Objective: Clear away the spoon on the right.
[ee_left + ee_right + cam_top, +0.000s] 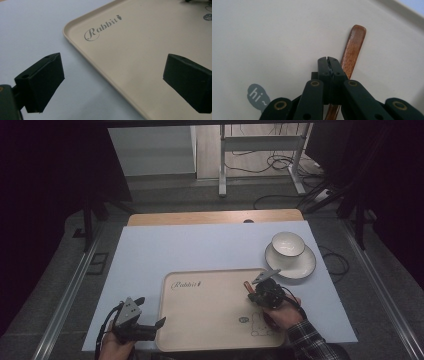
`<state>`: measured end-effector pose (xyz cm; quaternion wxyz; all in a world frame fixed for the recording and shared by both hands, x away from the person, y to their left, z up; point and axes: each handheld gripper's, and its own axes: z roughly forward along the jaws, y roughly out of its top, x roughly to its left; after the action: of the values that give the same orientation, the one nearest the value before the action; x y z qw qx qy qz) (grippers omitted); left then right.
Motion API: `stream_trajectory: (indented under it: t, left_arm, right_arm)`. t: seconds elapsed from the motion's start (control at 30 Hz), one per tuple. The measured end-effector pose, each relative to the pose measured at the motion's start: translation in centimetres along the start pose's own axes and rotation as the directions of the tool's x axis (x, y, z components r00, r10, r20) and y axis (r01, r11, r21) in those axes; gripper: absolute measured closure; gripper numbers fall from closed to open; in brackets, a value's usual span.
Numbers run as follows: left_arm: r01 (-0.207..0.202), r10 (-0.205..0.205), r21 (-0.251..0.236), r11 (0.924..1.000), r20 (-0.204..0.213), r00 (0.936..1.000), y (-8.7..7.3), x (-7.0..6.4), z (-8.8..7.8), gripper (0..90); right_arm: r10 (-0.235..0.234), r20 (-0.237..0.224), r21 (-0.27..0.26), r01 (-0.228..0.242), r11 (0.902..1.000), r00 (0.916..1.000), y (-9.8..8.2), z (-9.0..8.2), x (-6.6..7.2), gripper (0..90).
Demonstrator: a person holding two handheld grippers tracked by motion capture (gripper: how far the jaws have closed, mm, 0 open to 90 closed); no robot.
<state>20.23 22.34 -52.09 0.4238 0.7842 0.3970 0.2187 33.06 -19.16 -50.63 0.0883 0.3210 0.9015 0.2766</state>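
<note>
A beige tray (210, 320) printed with "Rabbit" lies on the white table sheet. My left gripper (150, 312) is open at the tray's near left edge. In the left gripper view its jaws (112, 75) straddle the tray rim (75, 42), with nothing between them. My right gripper (265, 292) hovers low over the tray's right side, held by a hand in a plaid sleeve. In the right gripper view its jaws (329, 60) are pressed together. A brown wooden handle (354, 42) lies on the tray (274, 37) and runs under their right side. Its tip (247, 285) pokes out to the gripper's left.
A white bowl (288, 244) stands on a white plate (300, 266) just beyond the tray's far right corner. The white sheet (200, 247) covers a wooden table whose far edge (215, 217) shows. Desk legs and cables lie on the floor beyond.
</note>
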Motion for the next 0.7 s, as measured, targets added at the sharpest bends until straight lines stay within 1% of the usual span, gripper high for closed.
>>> stream_trajectory:
  t: [0.27, 0.7]
  left_arm:
    - [-0.002, 0.002, 0.002, 1.0, -0.001, 1.0, 0.0, 0.0, 0.0, 3.0]
    - [-0.003, 0.003, 0.004, 1.0, -0.004, 1.0, 0.0, 0.0, 0.0, 3.0]
  right_arm:
    - [0.019, 0.013, -0.004, -0.019, 0.9998, 0.9997, -0.3, -0.3, -0.9, 89.9]
    - [0.046, 0.027, -0.003, -0.046, 0.999, 0.9986, -0.7, -0.7, -1.8, 89.9]
